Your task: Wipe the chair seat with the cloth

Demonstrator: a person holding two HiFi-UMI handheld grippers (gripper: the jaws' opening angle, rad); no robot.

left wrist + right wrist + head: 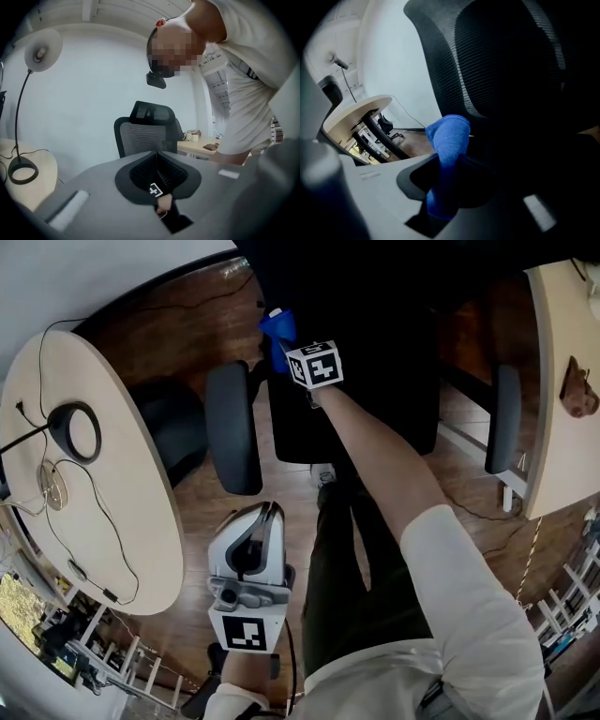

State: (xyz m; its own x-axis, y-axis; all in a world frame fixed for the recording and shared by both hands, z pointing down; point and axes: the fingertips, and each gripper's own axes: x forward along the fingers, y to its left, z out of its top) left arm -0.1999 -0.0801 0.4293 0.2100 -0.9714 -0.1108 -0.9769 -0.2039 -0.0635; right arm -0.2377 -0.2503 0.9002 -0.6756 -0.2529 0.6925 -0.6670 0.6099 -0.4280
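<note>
A black office chair takes up the top of the head view, its seat [375,352] between two armrests [232,427]. My right gripper [281,343] reaches forward to the seat's left front edge and is shut on a blue cloth [277,327]. In the right gripper view the cloth [449,136] sticks up from between the jaws of the right gripper [449,159], with the chair's mesh backrest [506,61] close behind. My left gripper [266,514] hangs back near my body, away from the chair. Its jaws meet at the tip with nothing held, as the left gripper [157,153] shows in its own view.
A round pale table [141,521] with a lamp base [75,432] and cables stands at the left. Another desk [562,456] carrying a brown object [579,390] stands at the right. Wooden floor lies below. A second office chair [147,131] stands by the far wall.
</note>
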